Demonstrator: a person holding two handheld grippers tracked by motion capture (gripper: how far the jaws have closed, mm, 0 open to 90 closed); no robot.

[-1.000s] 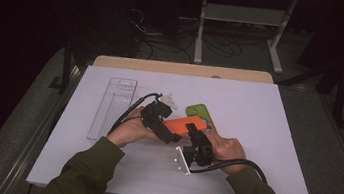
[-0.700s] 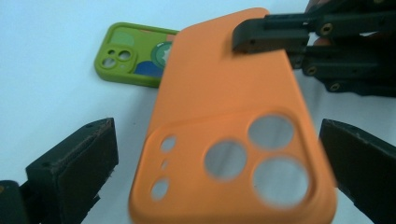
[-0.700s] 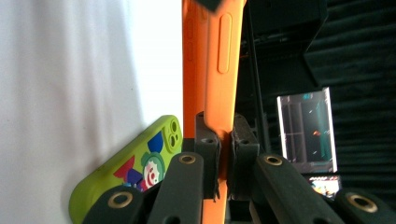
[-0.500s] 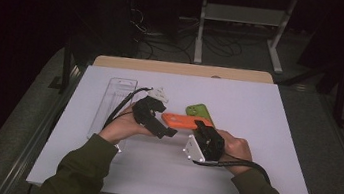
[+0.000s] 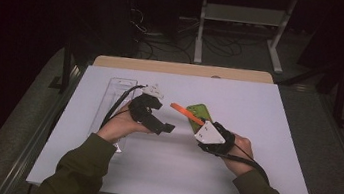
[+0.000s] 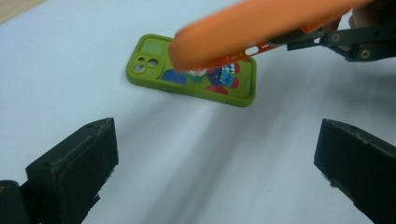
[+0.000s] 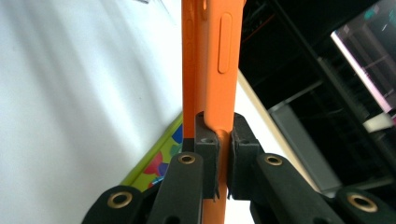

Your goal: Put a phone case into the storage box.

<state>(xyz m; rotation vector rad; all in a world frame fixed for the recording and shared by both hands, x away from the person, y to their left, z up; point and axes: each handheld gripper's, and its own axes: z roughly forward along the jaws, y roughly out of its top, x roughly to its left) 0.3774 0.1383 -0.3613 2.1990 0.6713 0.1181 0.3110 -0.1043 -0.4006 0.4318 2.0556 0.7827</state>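
**Orange case now in the right claw alone**

The white table (image 5: 275, 141) carries the work, with a clear plastic tray (image 5: 116, 89) lying at its left side. Half a second ago both claws met on the orange phone case; now the left claw (image 5: 168, 127) has drawn back toward the person's left and its jaws stand wide apart with nothing between them, as the left gripper view shows. The right claw (image 5: 200, 122) is closed tight on one edge of the orange case (image 5: 185, 114), holding it off the table and slanted above the green phone (image 6: 196, 74). That phone lies flat on the table, camera side up with a colourful print, just beneath the raised case.

The handover looks finished, so the case seems ready to be fitted or set down. With one edge pinched, the soft case may flex or swing.
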